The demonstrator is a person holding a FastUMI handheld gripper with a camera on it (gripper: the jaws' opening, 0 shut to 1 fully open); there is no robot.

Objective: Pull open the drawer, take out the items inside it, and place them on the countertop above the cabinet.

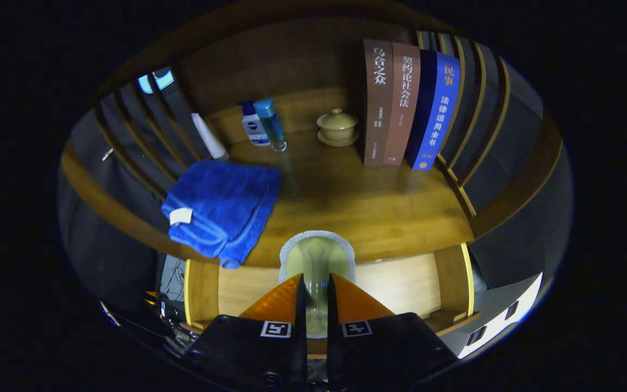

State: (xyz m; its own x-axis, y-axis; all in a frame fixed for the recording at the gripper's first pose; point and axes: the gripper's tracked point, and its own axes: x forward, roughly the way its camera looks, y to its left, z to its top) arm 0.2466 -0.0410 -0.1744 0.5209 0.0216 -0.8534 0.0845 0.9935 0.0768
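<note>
The gripper (316,302) has its fingers nearly closed, both pressing on the flat, pale green piece of a sponge-edged item (317,261) whose rounded grey rim stands just ahead of the fingertips. It is held over the open drawer (400,286), whose pale wooden inside shows on both sides of the fingers, right at the near edge of the wooden countertop (379,207). On the countertop to the near left lies a folded blue towel (221,209). Farther back on the left stand a small white bottle (253,126) and a blue bottle (271,124), touching or almost so. A lidded cup on a saucer (337,128) sits far centre, just left of three upright books (409,109)
</note>
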